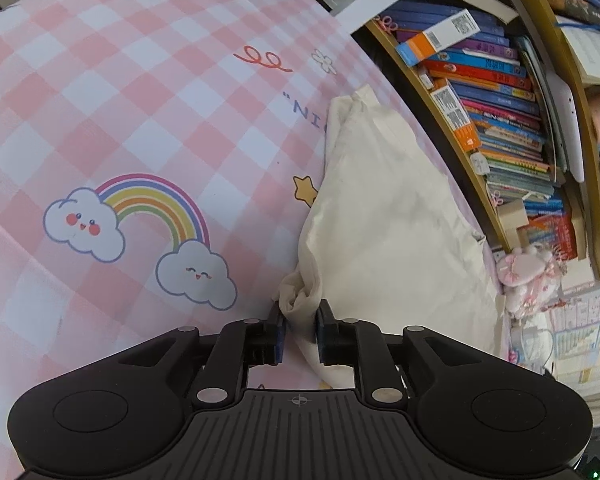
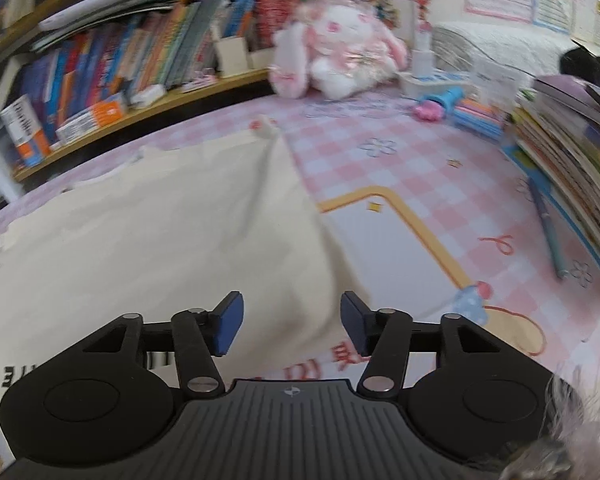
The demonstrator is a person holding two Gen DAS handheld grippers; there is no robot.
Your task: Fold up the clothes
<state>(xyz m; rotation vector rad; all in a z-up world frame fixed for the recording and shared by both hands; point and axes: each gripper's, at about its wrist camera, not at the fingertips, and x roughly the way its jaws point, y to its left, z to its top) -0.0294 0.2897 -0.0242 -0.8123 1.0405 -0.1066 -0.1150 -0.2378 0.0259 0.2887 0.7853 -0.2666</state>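
1. My left fingers [image 1: 300,322] are clamped on a bunched corner of the cream garment [image 1: 384,216], holding that edge under control.
2. My right fingers [image 2: 292,326] hover spread above it, holding nothing.
3. The garment lies on the pink-checked bench [image 1: 120,100], near the bookshelf [image 1: 496,120].
4. Beyond sits a plush rabbit [image 2: 340,52], well apart.
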